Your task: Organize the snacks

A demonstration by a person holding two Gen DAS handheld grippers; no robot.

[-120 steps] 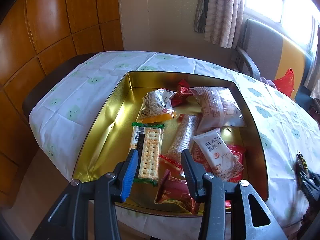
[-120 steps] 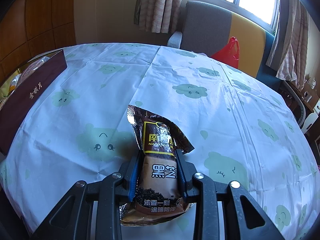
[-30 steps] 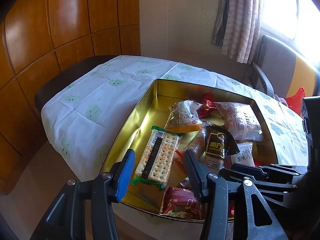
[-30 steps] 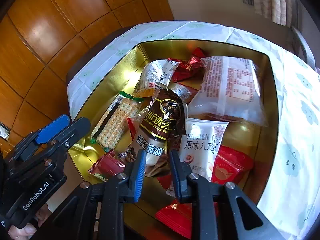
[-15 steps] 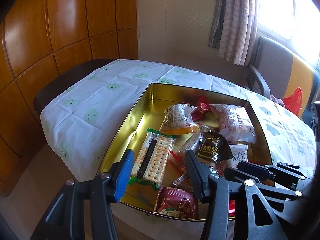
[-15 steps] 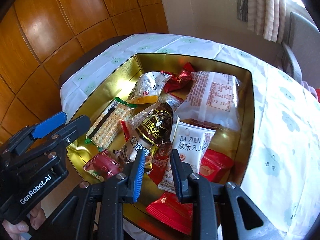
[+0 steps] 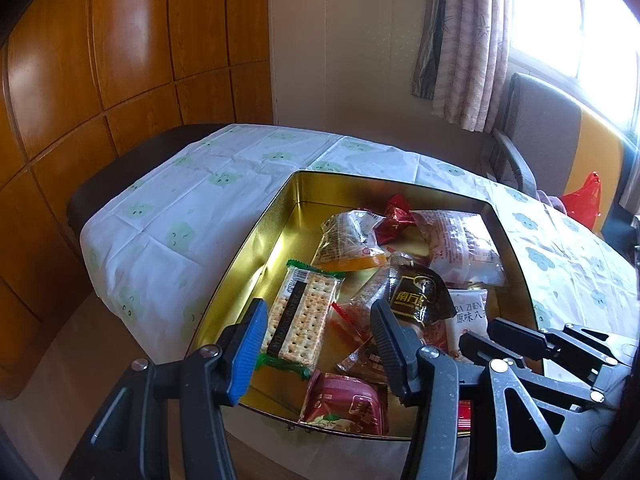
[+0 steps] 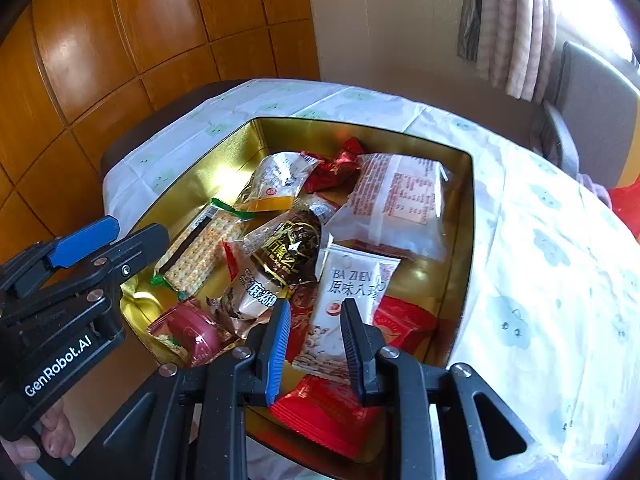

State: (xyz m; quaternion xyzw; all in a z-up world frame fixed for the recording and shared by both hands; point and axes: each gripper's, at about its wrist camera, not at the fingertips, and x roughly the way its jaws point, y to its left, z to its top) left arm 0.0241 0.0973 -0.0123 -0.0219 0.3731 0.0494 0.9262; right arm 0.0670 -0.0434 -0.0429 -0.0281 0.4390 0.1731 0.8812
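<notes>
Wood-panelled corner, cloth-covered bench (image 7: 168,216): gold tin (image 8: 466,216) at near edge; dark sesame packet (image 8: 280,264) inside, long axis toward right tongs (image 8: 314,344), narrow, empty, just before them; left tongs (image 7: 316,340) half-wide, empty, farther

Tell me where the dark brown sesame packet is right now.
In both wrist views the dark brown sesame packet lies mid-tin, between the cracker pack on its left and the white pouch on its right.
</notes>
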